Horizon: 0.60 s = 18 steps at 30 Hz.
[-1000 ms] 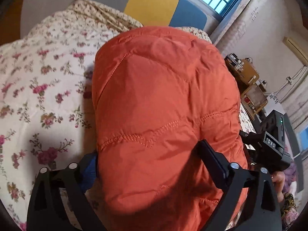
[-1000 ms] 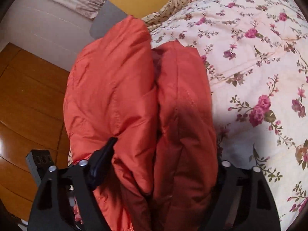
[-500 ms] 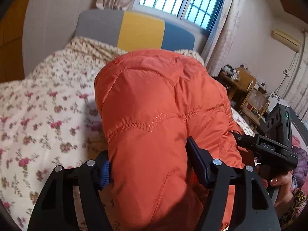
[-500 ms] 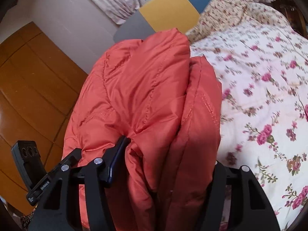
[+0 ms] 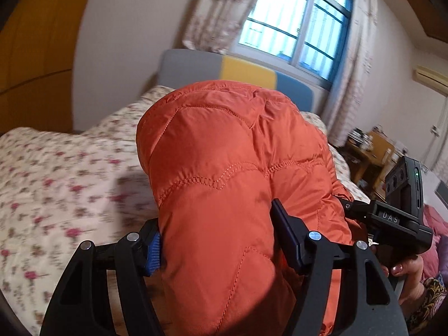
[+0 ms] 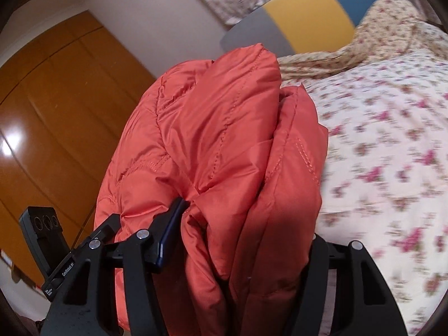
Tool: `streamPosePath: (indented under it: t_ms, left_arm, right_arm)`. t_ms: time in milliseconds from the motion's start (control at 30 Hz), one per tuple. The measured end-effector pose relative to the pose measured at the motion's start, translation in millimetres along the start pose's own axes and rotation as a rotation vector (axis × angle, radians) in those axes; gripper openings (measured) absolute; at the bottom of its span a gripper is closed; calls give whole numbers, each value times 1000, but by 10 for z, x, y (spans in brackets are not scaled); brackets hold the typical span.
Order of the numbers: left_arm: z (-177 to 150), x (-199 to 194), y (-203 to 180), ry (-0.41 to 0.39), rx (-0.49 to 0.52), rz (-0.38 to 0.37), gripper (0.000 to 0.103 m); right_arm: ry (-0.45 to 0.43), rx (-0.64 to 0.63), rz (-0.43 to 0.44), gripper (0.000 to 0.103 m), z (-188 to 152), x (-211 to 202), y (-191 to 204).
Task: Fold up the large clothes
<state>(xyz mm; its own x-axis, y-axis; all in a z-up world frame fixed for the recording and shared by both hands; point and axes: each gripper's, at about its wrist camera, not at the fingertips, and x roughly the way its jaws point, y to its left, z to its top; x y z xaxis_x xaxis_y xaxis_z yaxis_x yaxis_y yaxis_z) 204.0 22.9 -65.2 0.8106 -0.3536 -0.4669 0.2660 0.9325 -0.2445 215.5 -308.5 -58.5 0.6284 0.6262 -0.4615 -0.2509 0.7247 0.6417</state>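
A folded orange quilted puffer jacket [image 5: 224, 168] fills the middle of both views and is held up above the floral bed. My left gripper [image 5: 215, 240] is shut on one end of the thick bundle, which bulges between its fingers. My right gripper [image 6: 240, 232] is shut on the other end of the jacket [image 6: 224, 140], where several folded layers stand side by side. The right gripper's body shows at the right in the left wrist view [image 5: 397, 218], and the left gripper's body shows at the lower left in the right wrist view [image 6: 44, 238].
The bed with a floral cover [image 5: 56, 173] lies below and beside the jacket [image 6: 392, 154]. A grey, yellow and blue headboard [image 5: 240, 70] stands under a window [image 5: 296, 28]. Wooden wardrobe doors [image 6: 56, 112] are at the left. A cluttered wooden table [image 5: 375, 145] stands at the right.
Both grippers have lifted the jacket and tilted upward, so the wall, window and wardrobe now fill more of the views. Both grips have stayed shut on the jacket.
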Motion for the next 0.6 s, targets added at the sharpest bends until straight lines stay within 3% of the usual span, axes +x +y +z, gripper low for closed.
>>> streamPosePath:
  t_ms: [133, 267, 367, 533, 600]
  left_arm:
    - [-64, -183, 397, -9, -45, 68, 68]
    - [-163, -305, 759, -7, -89, 122, 68]
    - [-268, -332, 979, -4, -113, 149, 69]
    - [-528, -171, 1190, 56, -169, 181, 91]
    - [-586, -198, 1134, 47, -150, 182, 93]
  right_arm:
    - [51, -27, 20, 60, -62, 111, -47]
    - [99, -48, 25, 60, -182, 550, 145]
    - [115, -88, -30, 64, -285, 813, 225]
    - [93, -142, -161, 79, -462, 953, 108]
    - [83, -106, -189, 83, -499, 874, -5]
